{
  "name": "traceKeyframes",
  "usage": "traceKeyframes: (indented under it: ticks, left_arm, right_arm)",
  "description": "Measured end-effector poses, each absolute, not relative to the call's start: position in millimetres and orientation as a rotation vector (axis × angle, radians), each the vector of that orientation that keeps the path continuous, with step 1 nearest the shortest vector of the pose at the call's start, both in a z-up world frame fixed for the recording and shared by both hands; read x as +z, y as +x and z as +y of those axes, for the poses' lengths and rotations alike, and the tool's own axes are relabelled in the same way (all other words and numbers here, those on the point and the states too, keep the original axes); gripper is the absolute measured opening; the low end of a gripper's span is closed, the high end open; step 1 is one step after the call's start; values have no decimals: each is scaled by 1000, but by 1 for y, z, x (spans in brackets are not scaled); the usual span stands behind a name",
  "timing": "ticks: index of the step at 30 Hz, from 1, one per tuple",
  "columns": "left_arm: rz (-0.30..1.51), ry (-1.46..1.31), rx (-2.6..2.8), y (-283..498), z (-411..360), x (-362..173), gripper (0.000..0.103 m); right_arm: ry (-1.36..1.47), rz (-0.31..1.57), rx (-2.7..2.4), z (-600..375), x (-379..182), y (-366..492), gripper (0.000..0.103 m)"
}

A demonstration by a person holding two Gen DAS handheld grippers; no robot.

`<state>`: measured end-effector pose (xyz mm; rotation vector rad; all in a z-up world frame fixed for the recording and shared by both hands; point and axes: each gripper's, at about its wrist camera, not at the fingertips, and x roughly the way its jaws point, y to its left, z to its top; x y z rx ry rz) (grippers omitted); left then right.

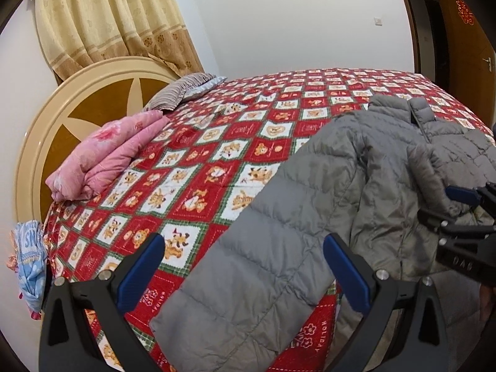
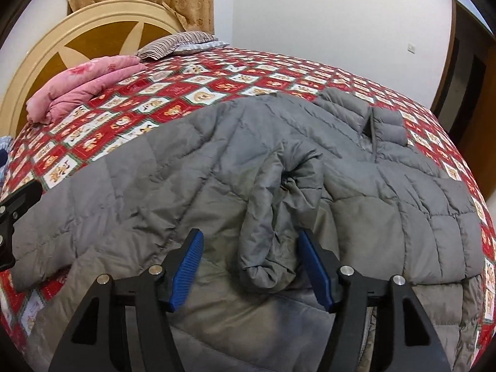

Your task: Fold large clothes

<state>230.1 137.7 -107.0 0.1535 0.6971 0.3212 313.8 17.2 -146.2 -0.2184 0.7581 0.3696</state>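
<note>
A grey quilted puffer jacket lies spread on the red bear-patterned bedspread, collar toward the far right. One sleeve is folded over the jacket's front, with its cuff bunched up. My right gripper is open just above that cuff; the right pad is close beside it and the left pad stands apart. In the left wrist view the other sleeve runs toward me along the bed edge. My left gripper is open above it, holding nothing. The right gripper shows at that view's right edge.
A folded pink quilt and a striped pillow lie near the round headboard. A blue printed cloth hangs at the bed's near left corner. A curtain hangs behind, and a wooden door stands at the right.
</note>
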Motion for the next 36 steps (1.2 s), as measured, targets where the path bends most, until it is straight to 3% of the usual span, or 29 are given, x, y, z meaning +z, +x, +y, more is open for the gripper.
traceKeyframes:
  ticks: [20, 36]
  left_arm:
    - [651, 170, 365, 233, 130, -75, 103]
    - [609, 183, 329, 266, 89, -54, 103]
  right_arm:
    - [-235, 770, 436, 21, -136, 290, 66]
    - [-234, 730, 541, -24, -109, 246, 75]
